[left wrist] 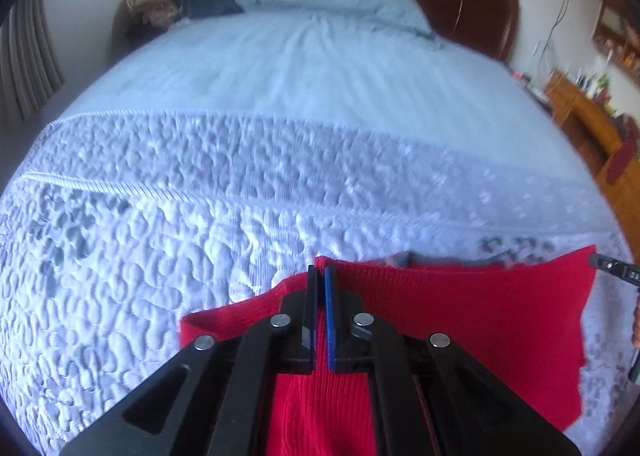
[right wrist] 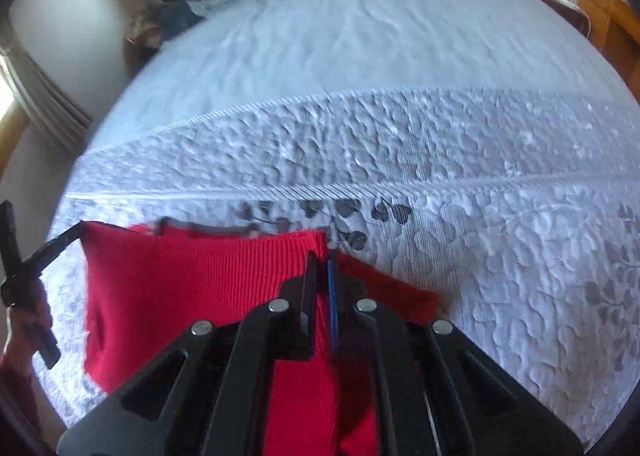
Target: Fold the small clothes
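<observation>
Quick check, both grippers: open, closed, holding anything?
Left gripper: closed on the top edge of the red knit garment.
Right gripper: closed on the same garment's top edge, at the opposite end.

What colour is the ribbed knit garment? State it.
Red ribbed knit garment, clearest in the right wrist view.

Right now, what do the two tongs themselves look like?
Both tongs, left and right, are matte black linkage frames with round silver pivot pins. Each has one black finger and one with a blue pad. The person's sleeve looks red.
</observation>
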A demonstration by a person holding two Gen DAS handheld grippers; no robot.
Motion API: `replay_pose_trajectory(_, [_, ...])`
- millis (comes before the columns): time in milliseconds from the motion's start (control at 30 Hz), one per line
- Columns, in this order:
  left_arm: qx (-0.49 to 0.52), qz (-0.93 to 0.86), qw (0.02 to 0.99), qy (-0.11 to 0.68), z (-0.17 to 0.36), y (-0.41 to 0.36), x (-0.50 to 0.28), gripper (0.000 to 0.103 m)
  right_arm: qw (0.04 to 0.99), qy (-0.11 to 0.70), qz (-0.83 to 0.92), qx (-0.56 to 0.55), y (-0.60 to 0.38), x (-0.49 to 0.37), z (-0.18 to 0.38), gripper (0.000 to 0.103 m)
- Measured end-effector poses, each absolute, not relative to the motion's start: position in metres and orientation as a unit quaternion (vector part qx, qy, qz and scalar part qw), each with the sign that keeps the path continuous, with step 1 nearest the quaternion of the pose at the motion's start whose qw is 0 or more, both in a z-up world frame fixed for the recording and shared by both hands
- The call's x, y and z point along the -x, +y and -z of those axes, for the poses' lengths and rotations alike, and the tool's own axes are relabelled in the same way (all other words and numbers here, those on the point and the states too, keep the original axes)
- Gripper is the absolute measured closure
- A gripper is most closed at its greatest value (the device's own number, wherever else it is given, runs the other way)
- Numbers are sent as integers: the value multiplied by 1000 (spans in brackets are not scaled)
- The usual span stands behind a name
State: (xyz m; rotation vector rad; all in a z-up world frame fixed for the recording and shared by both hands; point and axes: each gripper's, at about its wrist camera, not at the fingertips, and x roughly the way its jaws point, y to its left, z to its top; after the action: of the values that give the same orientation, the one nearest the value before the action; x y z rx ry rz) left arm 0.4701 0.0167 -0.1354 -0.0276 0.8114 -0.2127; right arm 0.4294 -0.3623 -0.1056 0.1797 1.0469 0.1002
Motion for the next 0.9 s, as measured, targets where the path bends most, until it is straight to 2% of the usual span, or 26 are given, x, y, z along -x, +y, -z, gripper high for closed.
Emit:
replay_pose_trajectory(167, [-13,93,890,445,181,2,-489,100,844,534,-16,-46,-358,-445,160,97])
replay_pose_trajectory(267, [-16,93,888,450,189,3,-489,96,838,543,-7,-47,-365,-441,173,84])
replay_pose_trajectory(300, [-12,94,887,451,188,4,-488,94,839,542,-4,-47,-367,-439,174,74])
replay_pose_trajectory(333, [-2,97,884,457,185,7,-487,92,840,541,0,-49,-371,-435,173,71])
replay_pose_trajectory(367, [8,98,880,465,181,10,-485,86,841,539,3,-52,-374,-432,171,69])
replay_pose_trajectory(400, [18,95,879,467,174,15,-478,70,842,536,5,-60,-378,-427,167,69])
replay_pose_trajectory(433, [24,90,879,468,167,20,-470,59,844,532,3,-74,-383,-418,158,63])
replay_pose_trajectory(467, [26,83,878,471,158,26,-457,39,844,530,-1,-87,-388,-407,150,61])
replay_pose_trajectory(600, [47,110,866,486,144,63,-380,24,826,555,-39,-91,-391,-336,128,48])
replay_pose_trajectory(633, [56,111,860,496,149,73,-358,24,820,562,-53,-94,-390,-313,127,42])
replay_pose_trajectory(733, [93,119,835,529,173,95,-320,24,786,599,-81,-129,-389,-264,145,42])
replay_pose_trajectory(900, [177,121,814,540,202,114,-302,25,747,619,-91,-223,-394,-241,178,40])
